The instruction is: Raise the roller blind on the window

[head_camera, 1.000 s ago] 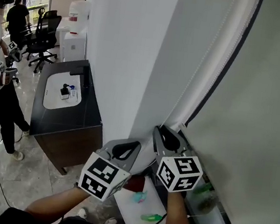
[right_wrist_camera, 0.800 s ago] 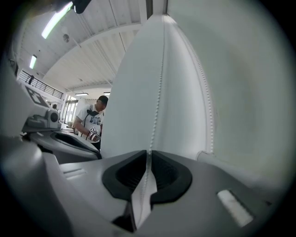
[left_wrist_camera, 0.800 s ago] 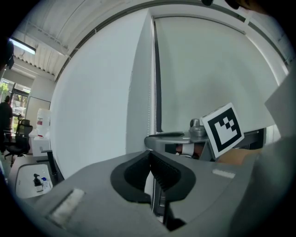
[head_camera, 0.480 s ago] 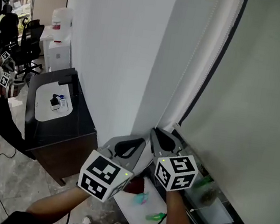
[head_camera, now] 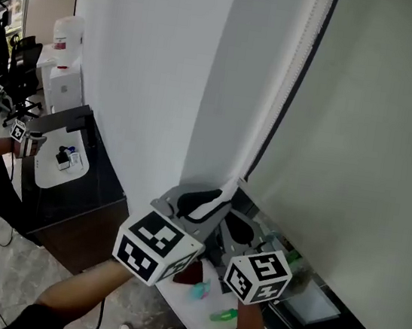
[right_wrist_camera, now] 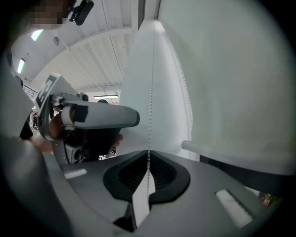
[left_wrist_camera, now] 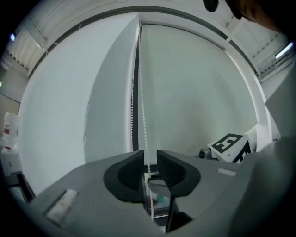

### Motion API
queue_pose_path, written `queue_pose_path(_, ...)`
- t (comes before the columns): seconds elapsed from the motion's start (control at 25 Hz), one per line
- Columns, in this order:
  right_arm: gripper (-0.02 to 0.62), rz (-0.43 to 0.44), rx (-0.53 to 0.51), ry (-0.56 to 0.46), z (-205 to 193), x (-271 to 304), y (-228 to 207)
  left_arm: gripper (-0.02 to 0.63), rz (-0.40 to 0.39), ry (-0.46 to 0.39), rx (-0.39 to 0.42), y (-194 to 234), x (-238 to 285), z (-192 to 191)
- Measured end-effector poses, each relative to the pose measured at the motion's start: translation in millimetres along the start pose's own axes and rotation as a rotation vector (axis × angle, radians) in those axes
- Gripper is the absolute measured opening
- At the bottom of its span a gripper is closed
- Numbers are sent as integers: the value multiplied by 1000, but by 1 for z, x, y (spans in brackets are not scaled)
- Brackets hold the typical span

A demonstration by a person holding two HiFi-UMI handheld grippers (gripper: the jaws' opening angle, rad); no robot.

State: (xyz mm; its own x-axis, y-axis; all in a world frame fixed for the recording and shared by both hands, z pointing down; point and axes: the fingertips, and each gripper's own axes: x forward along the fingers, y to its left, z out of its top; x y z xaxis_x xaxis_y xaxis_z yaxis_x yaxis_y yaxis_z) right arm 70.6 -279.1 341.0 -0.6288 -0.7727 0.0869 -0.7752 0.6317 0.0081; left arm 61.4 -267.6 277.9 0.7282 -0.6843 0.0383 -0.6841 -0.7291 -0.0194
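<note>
- The left gripper (left_wrist_camera: pixel 149 166) is released: its jaws have just been opening, and they stand apart with a gap on either side of the bead chain (left_wrist_camera: pixel 142 115).
- The bead chain runs straight up from between those open jaws, and neither pad presses on it.
- In the head view the left gripper (head_camera: pixel 201 201) sits higher than the right gripper (head_camera: pixel 239 229), which is just below it and to its right.
- The right gripper (right_wrist_camera: pixel 148 173) is clenched on the same bead chain (right_wrist_camera: pixel 150 92): its jaws have just been closing, and the ribbed pads meet on the beads.
- The roller blind (head_camera: pixel 363 129) hangs ahead of both grippers and to their right, a pale sheet covering the window.
- The blind's bottom bar (right_wrist_camera: pixel 231 155) lies just to the right of the right gripper's jaws.
- A white wall (head_camera: pixel 151 69) stands to the left of the chain (head_camera: pixel 292 66).
</note>
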Motion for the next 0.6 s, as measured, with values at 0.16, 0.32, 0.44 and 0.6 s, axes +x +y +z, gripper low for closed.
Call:
queue_pose_path(0.16,18,-31,-27,39,-7,-10,-4,101,-47,-38,25,-3,15,27)
queue_pose_path(0.32,18,-43,-26,61,-17,-14,-2,100,-91,-60,44,-9,26,42)
queue_pose_path(0.44,18,-37,-19,53,-17,-17,0,99,-90,-55,45,-7,33,42)
queue_pose_path(0.6,18,-30,-14,58,-16,-17,-2,22,-74,-76,40,-3,32,44)
